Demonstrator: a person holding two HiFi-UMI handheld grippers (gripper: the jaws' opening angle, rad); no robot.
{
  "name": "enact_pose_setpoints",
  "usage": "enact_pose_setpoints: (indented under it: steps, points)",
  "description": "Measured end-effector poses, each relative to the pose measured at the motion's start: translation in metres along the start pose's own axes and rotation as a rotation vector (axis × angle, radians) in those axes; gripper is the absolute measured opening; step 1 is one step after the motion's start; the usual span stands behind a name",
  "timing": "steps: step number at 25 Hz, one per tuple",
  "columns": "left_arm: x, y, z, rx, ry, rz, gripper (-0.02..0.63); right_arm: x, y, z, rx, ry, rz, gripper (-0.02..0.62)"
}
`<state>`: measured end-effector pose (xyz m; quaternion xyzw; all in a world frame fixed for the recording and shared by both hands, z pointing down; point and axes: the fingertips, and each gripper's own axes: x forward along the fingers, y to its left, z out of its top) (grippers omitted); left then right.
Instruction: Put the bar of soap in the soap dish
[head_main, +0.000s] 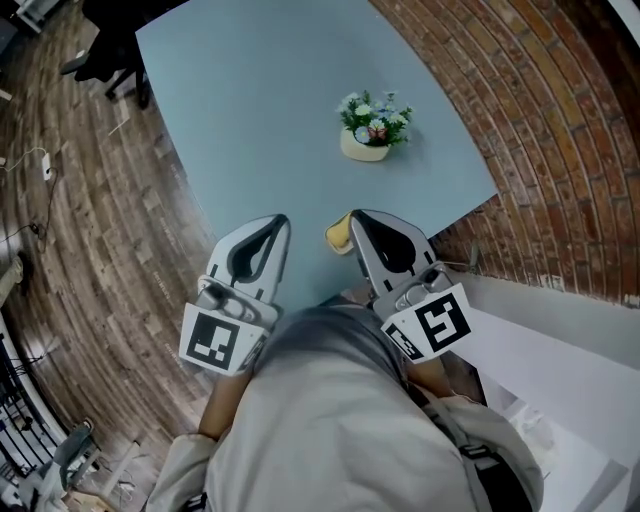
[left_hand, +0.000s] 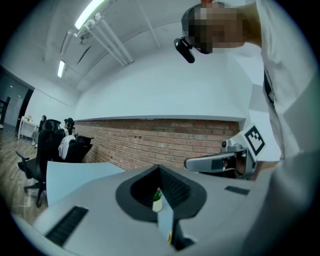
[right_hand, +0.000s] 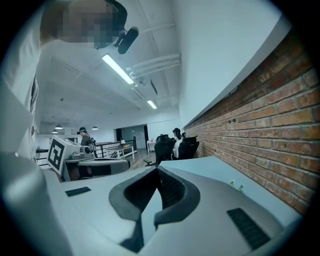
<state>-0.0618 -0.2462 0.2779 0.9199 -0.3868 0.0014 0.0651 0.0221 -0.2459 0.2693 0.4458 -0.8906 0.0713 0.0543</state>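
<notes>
A small yellow object (head_main: 337, 236) lies near the front edge of the pale blue table (head_main: 270, 110). My right gripper hides part of it, so I cannot tell whether it is the soap or the dish. My right gripper (head_main: 355, 214) hovers just to its right, jaws shut with nothing between them; the right gripper view shows the same (right_hand: 159, 170). My left gripper (head_main: 283, 218) is held beside it to the left, above the table edge, with its jaw tips together and empty (left_hand: 160, 167). Both grippers point level, away from my body.
A cream pot of small flowers (head_main: 374, 132) stands mid-table toward the right edge and also shows through the left jaws as the flower pot (left_hand: 157, 200). A brick wall (head_main: 560, 120) runs along the right. Office chairs with seated people (left_hand: 55, 145) are beyond the table's far end.
</notes>
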Motion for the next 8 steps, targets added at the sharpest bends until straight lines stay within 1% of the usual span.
enact_pose_setpoints:
  steps: [2,8]
  points:
    - [-0.0031,0.0036,0.0020,0.015,-0.016,0.008,0.003,0.0009,0.0007,0.0007,-0.002,0.000,0.000,0.012]
    - [-0.0046,-0.0019,0.0055,0.019,-0.030,0.009,0.003,0.0006,0.0067,-0.0039,-0.020,0.020,0.008,0.012]
